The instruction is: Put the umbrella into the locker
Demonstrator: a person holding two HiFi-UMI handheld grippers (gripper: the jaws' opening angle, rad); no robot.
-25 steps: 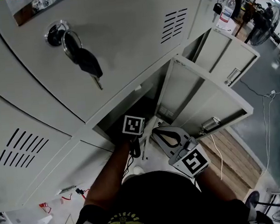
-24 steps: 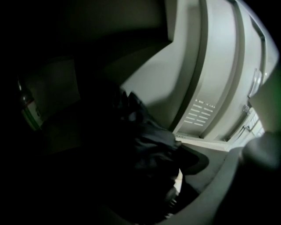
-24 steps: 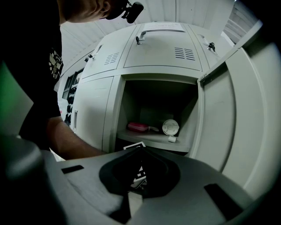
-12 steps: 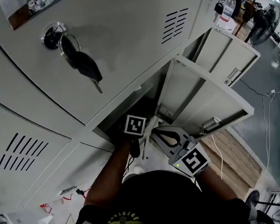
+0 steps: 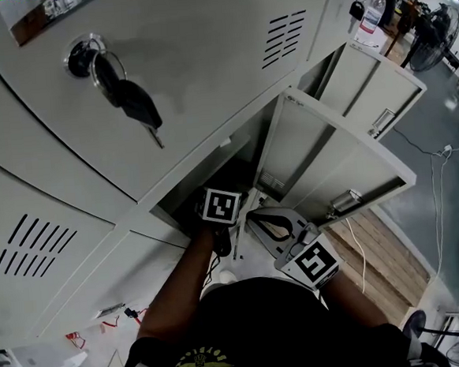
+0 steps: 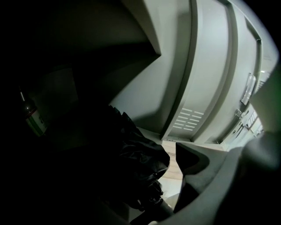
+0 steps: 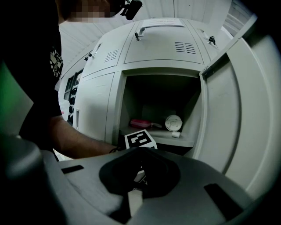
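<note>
Bank of grey steel lockers (image 5: 205, 78), one low door (image 5: 334, 158) swung open: black folded umbrella (image 6: 138, 160) lying inside, ungripped, between the left gripper's (image 5: 219, 206) jaws, just opened to full spread; right gripper (image 5: 256, 216) closed and empty, outside the front edge.

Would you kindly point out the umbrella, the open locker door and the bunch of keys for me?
umbrella (image 6: 138, 160), left gripper view, on its crumpled black fabric.
open locker door (image 5: 334, 158), head view, on the middle of its panel.
bunch of keys (image 5: 134, 103), head view, on the black key fob.
</note>
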